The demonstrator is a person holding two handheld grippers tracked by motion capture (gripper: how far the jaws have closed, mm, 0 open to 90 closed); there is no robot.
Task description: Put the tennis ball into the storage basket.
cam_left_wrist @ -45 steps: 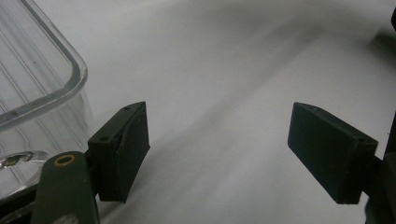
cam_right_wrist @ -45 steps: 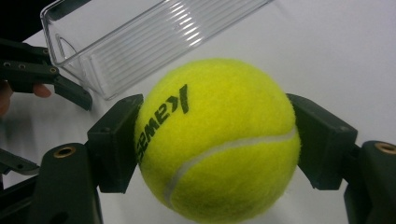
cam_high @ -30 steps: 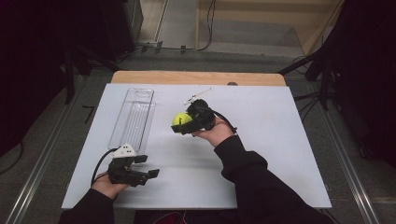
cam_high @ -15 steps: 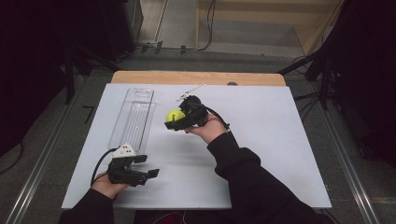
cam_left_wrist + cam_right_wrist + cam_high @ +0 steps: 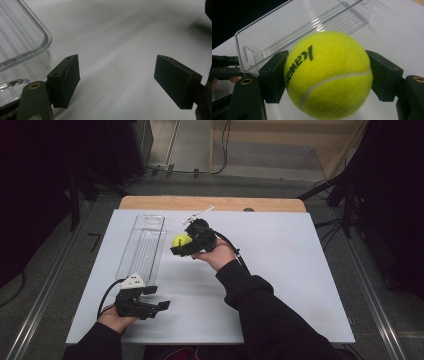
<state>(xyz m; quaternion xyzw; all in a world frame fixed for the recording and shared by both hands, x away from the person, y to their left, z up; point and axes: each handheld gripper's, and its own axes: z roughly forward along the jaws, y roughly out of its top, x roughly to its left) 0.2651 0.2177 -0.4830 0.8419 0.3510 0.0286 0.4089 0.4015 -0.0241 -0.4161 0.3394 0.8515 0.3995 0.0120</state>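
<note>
A yellow-green tennis ball [image 5: 180,240] [image 5: 328,75] is pinched between the two black jaws of my right gripper [image 5: 182,243] [image 5: 327,77], which is shut on it and held above the table just right of a clear plastic bin [image 5: 142,246] [image 5: 297,27]. The bin is long, ribbed and holds nothing. My left gripper [image 5: 159,304] [image 5: 125,83] rests near the table's front left edge, below the bin, with its jaws open and nothing between them. One rounded corner of the bin [image 5: 27,40] shows at the left of the left gripper view.
The white table top [image 5: 280,270] stretches to the right of my right arm. A wooden strip [image 5: 210,203] runs along its far edge, with a small white item [image 5: 199,214] lying just in front of it. Dark floor and equipment surround the table.
My right gripper has carried the tennis ball leftward, closer to the clear bin. The left gripper has stayed put.
</note>
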